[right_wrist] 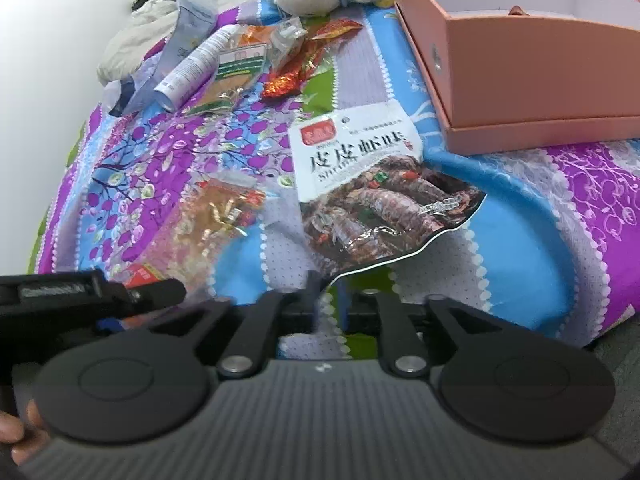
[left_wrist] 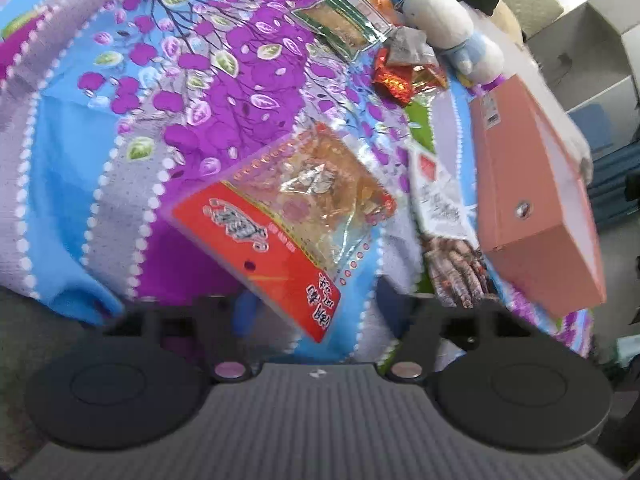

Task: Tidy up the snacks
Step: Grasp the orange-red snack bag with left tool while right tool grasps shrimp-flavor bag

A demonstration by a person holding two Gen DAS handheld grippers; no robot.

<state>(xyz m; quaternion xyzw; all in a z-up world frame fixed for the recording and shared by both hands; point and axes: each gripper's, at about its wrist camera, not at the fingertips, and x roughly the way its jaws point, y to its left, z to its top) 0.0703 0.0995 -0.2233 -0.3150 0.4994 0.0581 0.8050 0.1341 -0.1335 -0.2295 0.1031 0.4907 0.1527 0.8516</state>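
Observation:
A red and clear snack packet (left_wrist: 280,216) lies tilted on the flowered bedspread (left_wrist: 120,160). Its red corner reaches between the fingers of my left gripper (left_wrist: 314,304), whose jaws stand wide apart and off it. The same packet (right_wrist: 208,216) shows at the left of the right wrist view. A white and dark shrimp snack packet (right_wrist: 360,184) lies beside it. Its lower corner points into my right gripper (right_wrist: 328,296), whose jaws are parted and not pressing on it. An open pink box (right_wrist: 520,48) stands at the right, with its side (left_wrist: 532,184) visible past the shrimp packet (left_wrist: 440,200).
Further back lie a green packet (left_wrist: 340,24), red foil wrappers (left_wrist: 394,80), a white tube (right_wrist: 192,68), a grey pouch (right_wrist: 192,20) and a plush toy (left_wrist: 440,20). The bed's edge drops to the floor just under both grippers. A hand (right_wrist: 16,432) shows at the lower left.

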